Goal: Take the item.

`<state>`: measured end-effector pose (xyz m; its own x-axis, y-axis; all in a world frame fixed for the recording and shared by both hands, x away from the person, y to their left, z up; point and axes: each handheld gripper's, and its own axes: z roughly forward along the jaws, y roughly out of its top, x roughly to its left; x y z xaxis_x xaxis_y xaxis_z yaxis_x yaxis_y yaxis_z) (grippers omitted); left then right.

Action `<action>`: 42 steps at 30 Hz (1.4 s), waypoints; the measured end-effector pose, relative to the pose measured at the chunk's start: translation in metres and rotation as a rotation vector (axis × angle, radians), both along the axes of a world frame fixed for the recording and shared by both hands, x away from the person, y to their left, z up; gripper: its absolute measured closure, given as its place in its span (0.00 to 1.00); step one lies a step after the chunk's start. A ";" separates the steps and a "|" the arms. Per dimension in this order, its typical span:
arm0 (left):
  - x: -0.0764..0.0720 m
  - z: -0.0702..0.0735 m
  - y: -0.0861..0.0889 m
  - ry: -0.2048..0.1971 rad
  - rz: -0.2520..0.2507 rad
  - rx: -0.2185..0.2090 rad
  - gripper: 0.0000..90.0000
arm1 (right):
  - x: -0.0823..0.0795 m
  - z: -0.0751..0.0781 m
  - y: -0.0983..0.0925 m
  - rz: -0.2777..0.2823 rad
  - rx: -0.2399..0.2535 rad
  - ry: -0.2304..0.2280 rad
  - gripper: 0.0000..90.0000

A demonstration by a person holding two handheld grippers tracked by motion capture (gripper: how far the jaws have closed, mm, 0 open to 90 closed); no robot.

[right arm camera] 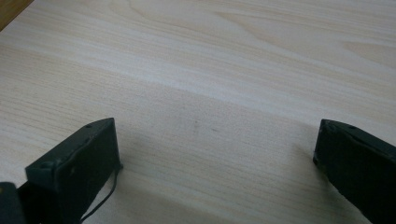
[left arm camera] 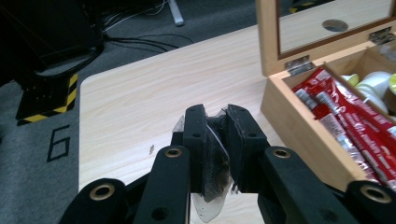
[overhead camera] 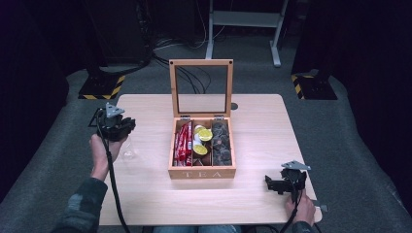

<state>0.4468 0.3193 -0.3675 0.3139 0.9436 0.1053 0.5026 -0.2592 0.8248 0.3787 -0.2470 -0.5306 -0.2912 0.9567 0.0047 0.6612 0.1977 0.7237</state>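
A pale wooden table (overhead camera: 145, 194) with rounded corners stands on grey carpet (overhead camera: 63, 121) in a dark room. Beyond its far edge lie black cables (overhead camera: 175, 48), the foot of a grey metal stand (overhead camera: 243, 19), and two black bases edged with yellow-and-black hazard tape (overhead camera: 102, 90). A small round dark disc (overhead camera: 234, 106) sits near the far edge. At the centre of the table is a wooden tea box (overhead camera: 202, 172), its glass-paned lid (overhead camera: 201, 87) standing upright; its compartments hold red sachets (overhead camera: 183, 143), yellow-topped capsules (overhead camera: 203, 141) and dark pods (overhead camera: 221, 143).

Near the left edge, the left gripper (left arm camera: 215, 140) has its jaws clamped on a clear, crumpled plastic packet (left arm camera: 212, 186), which is pinched between the pads and hangs below them above the tabletop, well left of the box. Near the near right corner, the right gripper (right arm camera: 215, 158) rests low over bare wood with its jaws spread wide, nothing between them. A number 6 (left arm camera: 58, 142) is marked on the carpet beside the table's left edge.
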 end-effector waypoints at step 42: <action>0.000 -0.051 0.041 0.137 0.127 -0.048 0.86 | 0.000 0.000 0.000 0.000 0.000 0.000 0.00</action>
<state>0.4471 0.3599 -0.4188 0.1999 0.9795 0.0242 0.6369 -0.1486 0.7565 0.3787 -0.2469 -0.5306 -0.2909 0.9567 0.0047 0.6612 0.1975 0.7237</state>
